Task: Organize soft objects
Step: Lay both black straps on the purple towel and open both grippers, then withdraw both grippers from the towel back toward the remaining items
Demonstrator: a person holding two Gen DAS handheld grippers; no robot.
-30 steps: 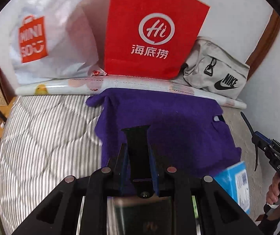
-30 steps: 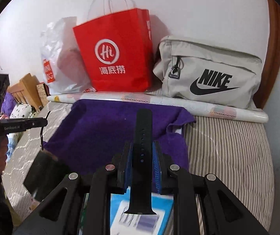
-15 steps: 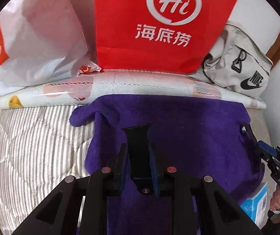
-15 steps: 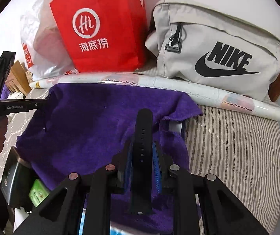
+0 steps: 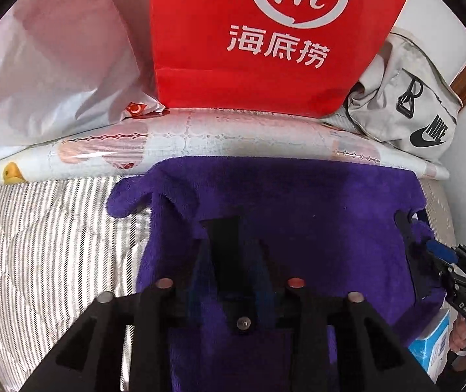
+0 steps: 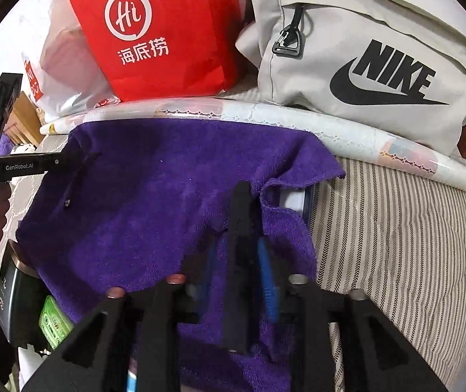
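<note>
Both grippers matte black, blue inner finger pads, silver screw heads. Left gripper [image 6: 66,176] handle lettered "GenRobot.AI"; right gripper [image 5: 406,228] "DAS". Bare skin.

Both views are pretty bright, soft indoor daylight with no harsh hotspots. Heavy fisheye warp: the rolled mat [image 5: 200,137] bows into a curve across the middle, and black vignette eats all four corners. The red bag [image 5: 265,32] looks punchy, almost oversaturated, and the white plastic bag [image 5: 53,58] at upper left is a bit washed out. The purple towel [image 6: 154,196] goes dark in its folds, with a soft shadow at centre. Gripper bodies at the bottom of each frame are near-black and smeary, out of focus. The Nike bag [image 6: 380,65] at upper right stays crisp.
</note>
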